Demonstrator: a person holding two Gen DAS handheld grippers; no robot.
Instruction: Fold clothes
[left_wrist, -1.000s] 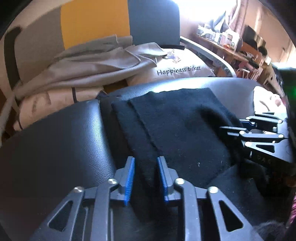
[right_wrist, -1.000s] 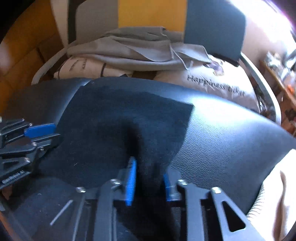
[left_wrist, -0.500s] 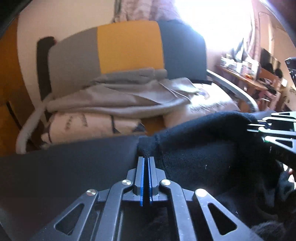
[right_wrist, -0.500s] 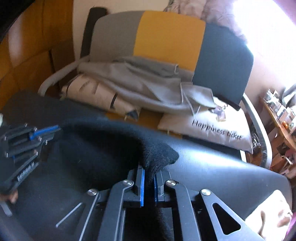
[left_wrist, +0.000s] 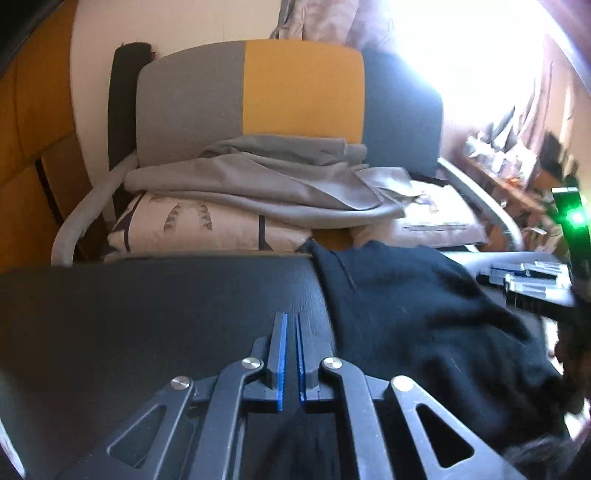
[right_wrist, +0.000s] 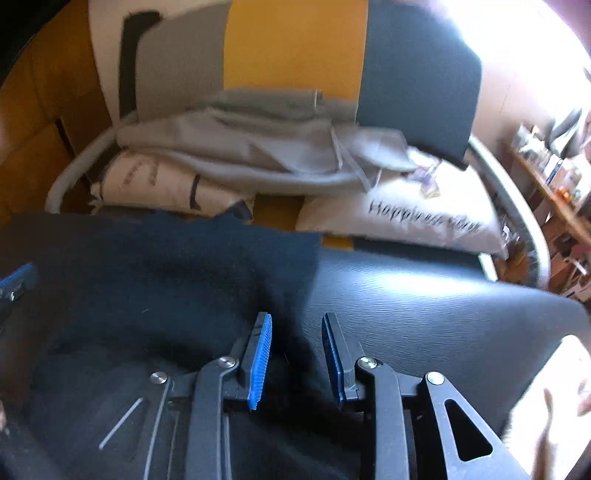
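A black knit garment (left_wrist: 406, 314) lies folded on a black leather seat (left_wrist: 147, 314), and the right wrist view shows it spread to the left (right_wrist: 166, 288). My left gripper (left_wrist: 290, 321) hovers over bare leather just left of the garment's edge. It is shut, with only a sliver between the blue pads and nothing in it. My right gripper (right_wrist: 295, 325) sits over the garment's right edge. Its jaws are opening, the dark cloth lies below them, and the pads do not press on it. Each gripper shows at the other view's side: right gripper (left_wrist: 528, 277), left gripper (right_wrist: 14, 280).
Behind the seat stands a chair with a grey, yellow and dark blue back (left_wrist: 295, 92). Grey clothes (left_wrist: 266, 184) are piled on it over printed cushions (right_wrist: 406, 218). A cluttered shelf (right_wrist: 554, 166) runs along the right. A cream-coloured thing (right_wrist: 554, 398) lies at the lower right.
Both grippers closed on the garment's near edge and lifted it toward the chair. The cloth now lies down again, the left gripper has shifted left off it, and the right jaws have parted.
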